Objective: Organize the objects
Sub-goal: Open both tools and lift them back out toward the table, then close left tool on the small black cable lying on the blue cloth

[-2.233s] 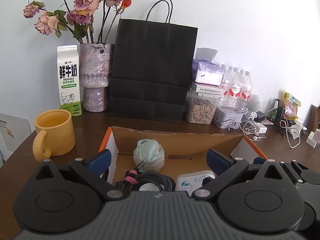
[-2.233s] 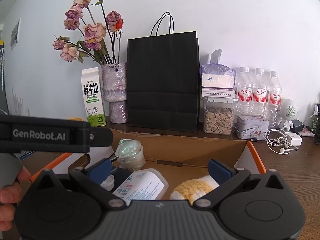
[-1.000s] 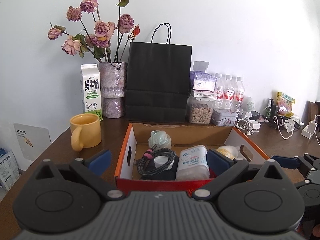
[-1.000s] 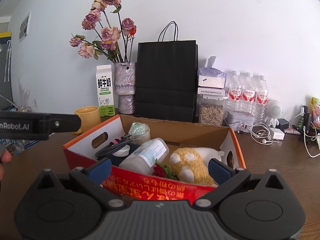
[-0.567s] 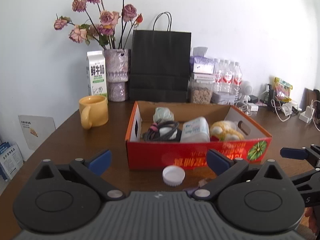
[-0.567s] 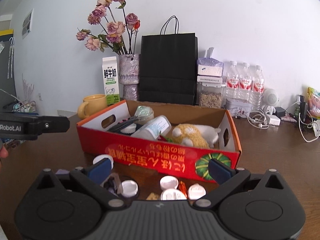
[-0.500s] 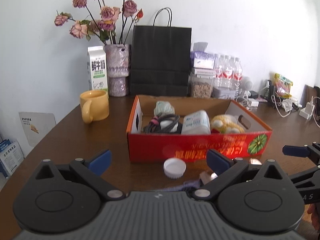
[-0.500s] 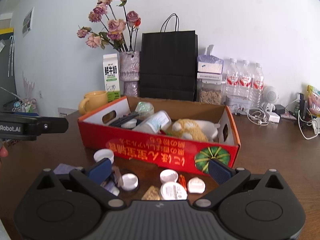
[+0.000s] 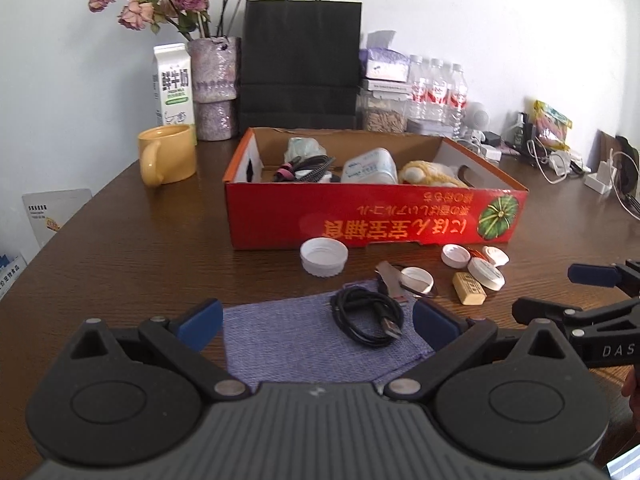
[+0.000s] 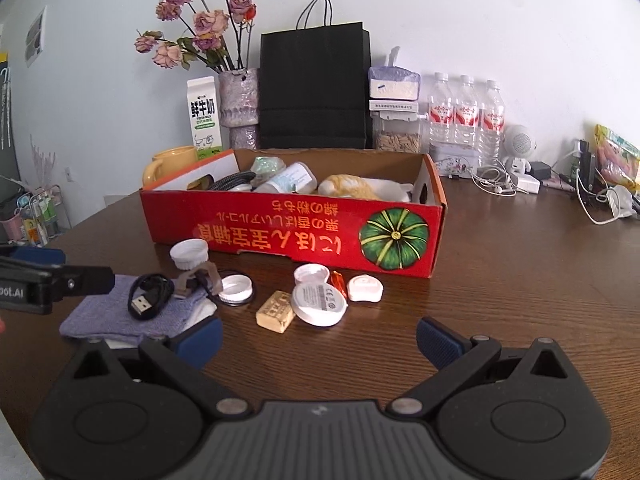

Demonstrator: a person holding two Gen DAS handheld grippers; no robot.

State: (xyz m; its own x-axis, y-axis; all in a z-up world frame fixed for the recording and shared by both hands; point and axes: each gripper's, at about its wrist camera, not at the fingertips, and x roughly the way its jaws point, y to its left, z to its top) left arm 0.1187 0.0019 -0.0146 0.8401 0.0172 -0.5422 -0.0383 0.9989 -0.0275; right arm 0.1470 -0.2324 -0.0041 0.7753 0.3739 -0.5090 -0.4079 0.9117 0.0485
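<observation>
- The left gripper (image 9: 316,318) is wide apart and holds nothing.
- The right gripper (image 10: 318,330) is wide apart too, empty.
- The black cable (image 9: 368,315) lies on the blue cloth (image 9: 288,336), near the red box (image 9: 376,216).
- It looks light and bendy; grab the thick coil.

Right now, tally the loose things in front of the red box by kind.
White round caps: 5
Black USB cable: 1
Purple cloth: 1
Yellow block: 1
Small orange piece: 1
Tan clip-like piece: 1
Total: 10
</observation>
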